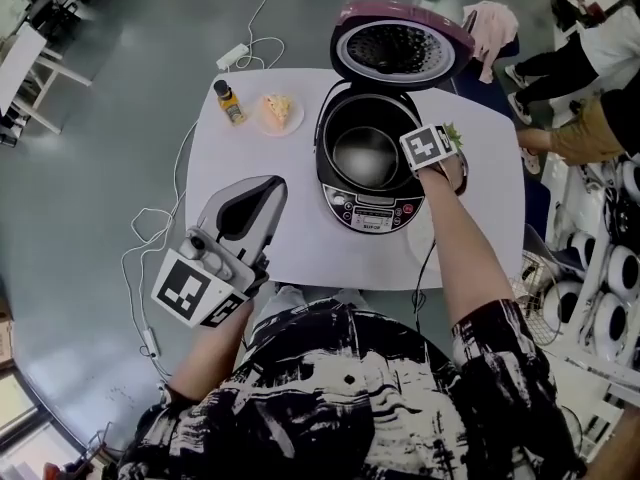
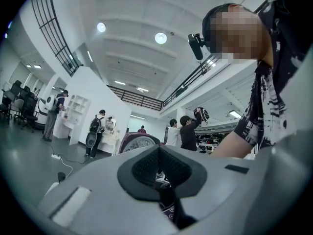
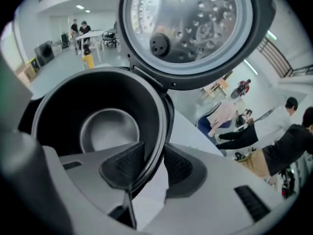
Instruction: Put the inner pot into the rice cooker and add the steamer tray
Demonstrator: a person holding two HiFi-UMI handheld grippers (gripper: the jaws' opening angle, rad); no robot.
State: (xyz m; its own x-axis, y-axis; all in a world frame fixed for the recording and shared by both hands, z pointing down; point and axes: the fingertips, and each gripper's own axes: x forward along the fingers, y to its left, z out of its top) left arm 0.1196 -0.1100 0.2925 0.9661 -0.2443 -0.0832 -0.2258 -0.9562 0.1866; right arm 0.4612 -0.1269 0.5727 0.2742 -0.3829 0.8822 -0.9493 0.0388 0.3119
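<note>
The rice cooker (image 1: 372, 206) stands on the white table (image 1: 300, 253) with its lid (image 1: 400, 48) swung up. The dark inner pot (image 1: 365, 148) sits inside it. My right gripper (image 1: 420, 158) points steeply down at the pot's right rim. In the right gripper view the right gripper (image 3: 154, 163) straddles that rim (image 3: 160, 126): one pad is inside the pot, the other outside, with a gap showing, so it is open. My left gripper (image 1: 262, 190) hovers level over the table's front left. The left gripper (image 2: 159, 153) is shut and holds nothing.
A small bottle (image 1: 230, 101) and a pink plate of food (image 1: 279, 111) stand at the table's back left. Something green (image 1: 455, 133) lies right of the cooker. Cables and a power strip (image 1: 232, 56) lie on the floor behind. People (image 1: 590, 78) sit at the right.
</note>
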